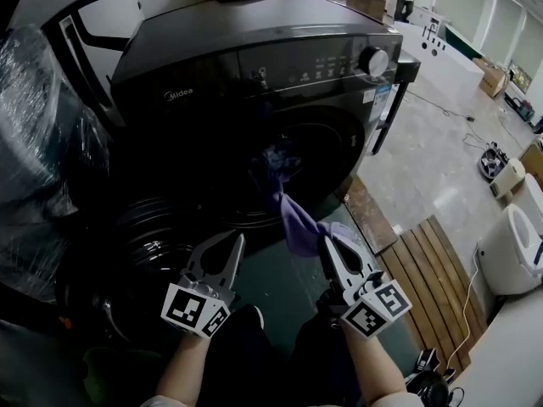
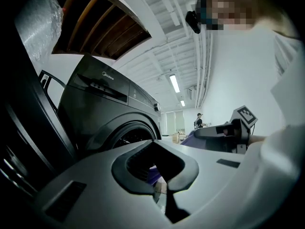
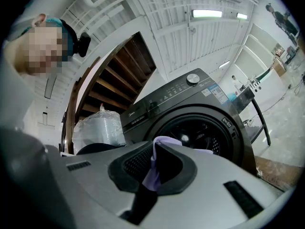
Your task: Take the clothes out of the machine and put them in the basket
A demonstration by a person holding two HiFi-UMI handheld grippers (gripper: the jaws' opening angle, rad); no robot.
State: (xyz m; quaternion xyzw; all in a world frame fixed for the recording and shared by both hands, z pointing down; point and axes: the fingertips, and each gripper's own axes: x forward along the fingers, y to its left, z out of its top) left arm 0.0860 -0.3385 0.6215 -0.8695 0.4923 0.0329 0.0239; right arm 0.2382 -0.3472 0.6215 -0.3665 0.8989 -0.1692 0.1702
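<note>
Pinching a purple cloth [image 1: 297, 223], the right hand-held gripper [image 1: 327, 242] is pressed shut on it. The cloth trails out of the washing machine [image 1: 254, 75] drum mouth. The left hand-held gripper [image 1: 238, 241] is closed and empty. Only the head view shows the open door [image 1: 153, 236].

Left claw [image 2: 160, 186] seemingly closed before washing machine [image 2: 107, 111].

I see a pale grey polished floor [image 1: 441, 151] carrying the dark grey front-loading washing machine [image 1: 254, 36]. Just right of the machine, a brown slatted wooden board [image 1: 428, 265] lies flat on the floor. A white rounded appliance [image 1: 512, 248] stands beside that board.
</note>
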